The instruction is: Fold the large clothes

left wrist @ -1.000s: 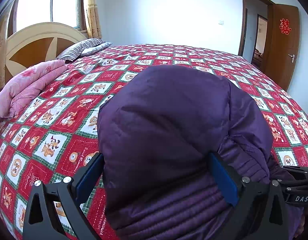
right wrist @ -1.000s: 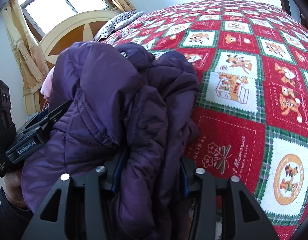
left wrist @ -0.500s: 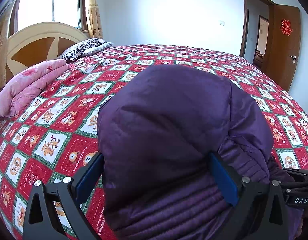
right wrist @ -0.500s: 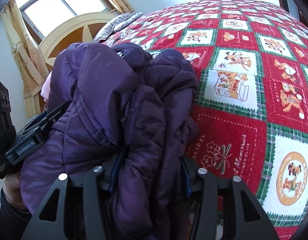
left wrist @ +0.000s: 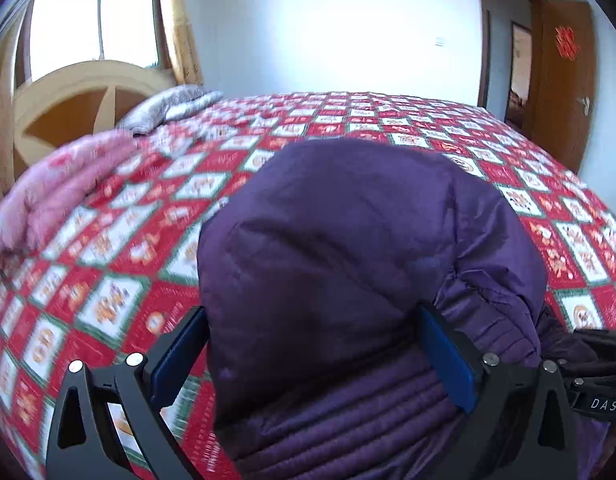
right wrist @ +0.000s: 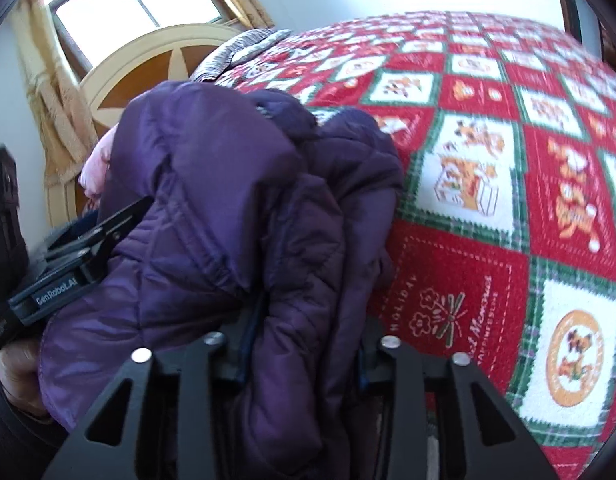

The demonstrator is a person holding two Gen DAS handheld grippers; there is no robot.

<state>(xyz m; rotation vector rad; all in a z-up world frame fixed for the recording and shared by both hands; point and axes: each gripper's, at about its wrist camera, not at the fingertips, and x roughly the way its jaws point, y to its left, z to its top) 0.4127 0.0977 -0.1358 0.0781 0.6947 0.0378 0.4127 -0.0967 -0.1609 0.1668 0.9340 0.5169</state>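
Note:
A bulky purple quilted jacket (left wrist: 348, 248) is bundled up at the near edge of the bed. My left gripper (left wrist: 312, 352) has its blue-padded jaws on either side of a thick fold of it, gripping the jacket. My right gripper (right wrist: 304, 344) is shut on another bunched part of the same jacket (right wrist: 228, 208). In the right wrist view the left gripper (right wrist: 84, 248) shows at the left, pressed into the jacket. The jacket's lower part is hidden behind both grippers.
The bed has a red, green and white patchwork cover (left wrist: 156, 248) (right wrist: 488, 184). A pink folded quilt (left wrist: 64, 184) and a striped pillow (left wrist: 172, 104) lie near the round headboard (left wrist: 68, 112). A brown door (left wrist: 564, 80) stands open at the right.
Both grippers have lifted and swung a little with the jacket; the views are now motion-blurred and the bed sits lower in the left view. The grips are unchanged.

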